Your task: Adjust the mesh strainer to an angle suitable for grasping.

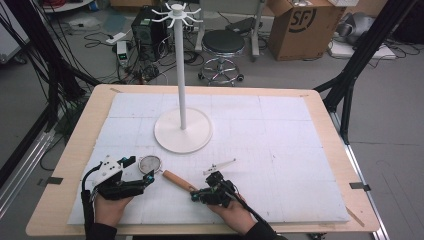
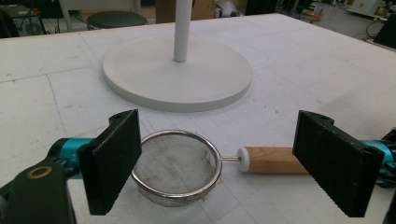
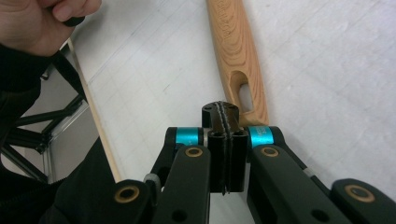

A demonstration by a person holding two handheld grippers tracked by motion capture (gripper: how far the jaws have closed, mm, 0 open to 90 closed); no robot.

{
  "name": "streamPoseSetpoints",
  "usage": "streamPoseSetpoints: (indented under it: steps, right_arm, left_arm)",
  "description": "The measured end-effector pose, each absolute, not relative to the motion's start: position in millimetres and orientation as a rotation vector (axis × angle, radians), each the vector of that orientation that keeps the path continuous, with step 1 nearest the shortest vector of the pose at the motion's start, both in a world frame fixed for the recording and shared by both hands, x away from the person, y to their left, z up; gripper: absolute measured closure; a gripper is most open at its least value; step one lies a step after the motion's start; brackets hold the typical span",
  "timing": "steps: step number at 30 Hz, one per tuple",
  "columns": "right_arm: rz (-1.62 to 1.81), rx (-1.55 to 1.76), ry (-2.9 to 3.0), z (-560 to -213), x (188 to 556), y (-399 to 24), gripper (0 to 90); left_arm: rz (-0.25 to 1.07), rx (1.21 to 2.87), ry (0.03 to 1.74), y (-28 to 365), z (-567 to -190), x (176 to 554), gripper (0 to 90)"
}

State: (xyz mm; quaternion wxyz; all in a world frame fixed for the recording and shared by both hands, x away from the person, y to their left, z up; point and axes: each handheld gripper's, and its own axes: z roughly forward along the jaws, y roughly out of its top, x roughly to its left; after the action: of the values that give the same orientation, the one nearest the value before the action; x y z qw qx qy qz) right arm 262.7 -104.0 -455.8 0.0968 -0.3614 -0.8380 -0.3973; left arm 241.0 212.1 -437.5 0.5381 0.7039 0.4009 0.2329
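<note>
A small wire-mesh strainer (image 1: 149, 162) with a wooden handle (image 1: 179, 181) lies on the white mat near the front of the table. My left gripper (image 1: 140, 169) stands open, level with the table, its jaws on either side of the mesh bowl (image 2: 176, 165) without touching it. The handle (image 2: 271, 160) runs off toward the right jaw. My right gripper (image 1: 195, 196) is shut with nothing between its jaws (image 3: 223, 114). Its tips sit just at the slotted end of the handle (image 3: 236, 51). Behind the strainer stands a white hook stand (image 1: 183, 131) on a round base (image 2: 177, 74).
A hand (image 3: 42, 23) holding the other gripper is at the upper left of the right gripper view, beside the table's front edge (image 3: 93, 107). Beyond the table stand a black stool (image 1: 222, 45), a cardboard box (image 1: 305, 27), a computer case (image 1: 147, 27) and floor cables.
</note>
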Motion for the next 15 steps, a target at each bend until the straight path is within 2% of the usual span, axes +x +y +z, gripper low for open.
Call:
streamPoseSetpoints:
  steps: [15]
  right_arm:
    - [-1.219,-1.227,-2.412,-458,294,-122,90.0]
  left_arm:
    - [0.553,1.675,0.955,212,-438,241,16.1]
